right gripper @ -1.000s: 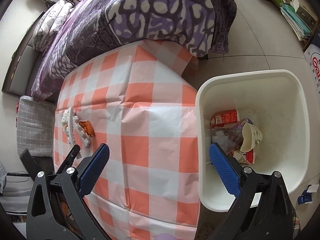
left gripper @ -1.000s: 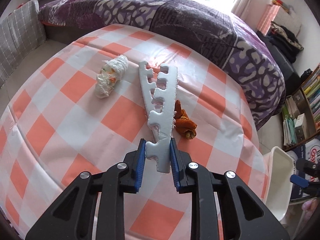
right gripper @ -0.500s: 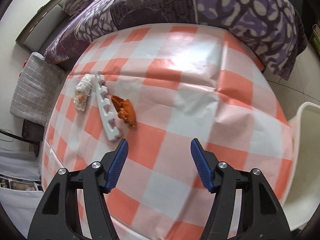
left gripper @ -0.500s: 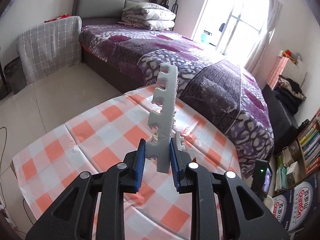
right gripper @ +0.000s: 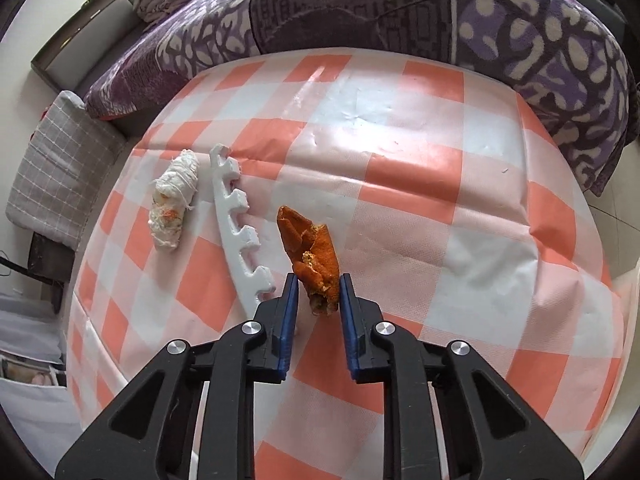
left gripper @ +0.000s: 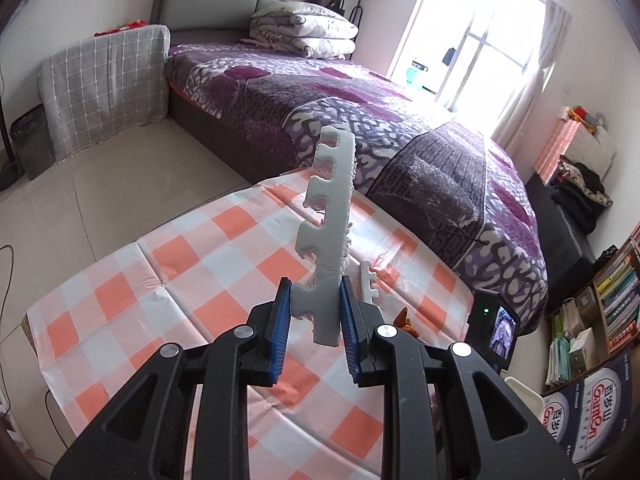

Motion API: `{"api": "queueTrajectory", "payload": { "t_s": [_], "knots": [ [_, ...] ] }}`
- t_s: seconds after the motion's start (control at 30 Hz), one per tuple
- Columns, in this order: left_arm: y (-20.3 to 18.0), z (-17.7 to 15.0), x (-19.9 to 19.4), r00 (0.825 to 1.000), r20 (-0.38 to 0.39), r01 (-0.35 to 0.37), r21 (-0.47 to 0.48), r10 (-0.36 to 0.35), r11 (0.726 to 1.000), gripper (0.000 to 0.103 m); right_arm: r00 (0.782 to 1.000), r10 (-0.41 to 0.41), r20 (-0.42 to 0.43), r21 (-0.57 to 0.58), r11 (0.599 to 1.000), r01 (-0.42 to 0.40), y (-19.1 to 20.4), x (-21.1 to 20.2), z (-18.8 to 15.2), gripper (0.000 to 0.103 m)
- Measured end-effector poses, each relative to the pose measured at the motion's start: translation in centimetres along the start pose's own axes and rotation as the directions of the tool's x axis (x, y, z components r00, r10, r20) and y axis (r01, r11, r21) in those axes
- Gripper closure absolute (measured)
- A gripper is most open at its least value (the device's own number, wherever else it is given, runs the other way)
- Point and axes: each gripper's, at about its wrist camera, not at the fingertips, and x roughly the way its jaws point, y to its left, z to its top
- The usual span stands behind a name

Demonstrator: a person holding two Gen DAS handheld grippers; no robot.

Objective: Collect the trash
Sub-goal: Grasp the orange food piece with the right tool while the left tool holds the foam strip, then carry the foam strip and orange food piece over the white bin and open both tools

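Observation:
My left gripper is shut on a notched white foam strip and holds it upright, well above the checked tablecloth. My right gripper is shut on an orange peel just above the tablecloth. A second white foam strip lies on the table left of the peel; it also shows in the left wrist view. A crumpled white wrapper lies further left.
A white bin's rim shows at the table's right edge, beside a printed box and bookshelf. A purple-covered bed stands behind the table. My right gripper's camera screen shows at the right.
My left gripper lifted the foam strip off the table and raised it. My right gripper swung from the bin to the table and closed on the orange peel.

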Motion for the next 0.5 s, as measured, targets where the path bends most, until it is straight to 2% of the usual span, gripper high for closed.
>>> {"api": "queueTrajectory", "payload": {
  "t_s": [0.23, 0.5],
  "knots": [
    [-1.0, -0.2, -0.7, 1.0, 0.019, 0.013, 0.013, -0.013, 1.0, 0.079, 0.992, 0.026, 0.123, -0.013, 1.0, -0.025, -0.2, -6.2, 1.0, 0.085],
    [-2.7, -0.8, -1.3, 0.999, 0.029, 0.022, 0.055, -0.024, 0.998, 0.079, 0.965, 0.042, 0.261, -0.01, 0.999, -0.041, -2.1, -13.5, 0.7, 0.085]
  ]
}}
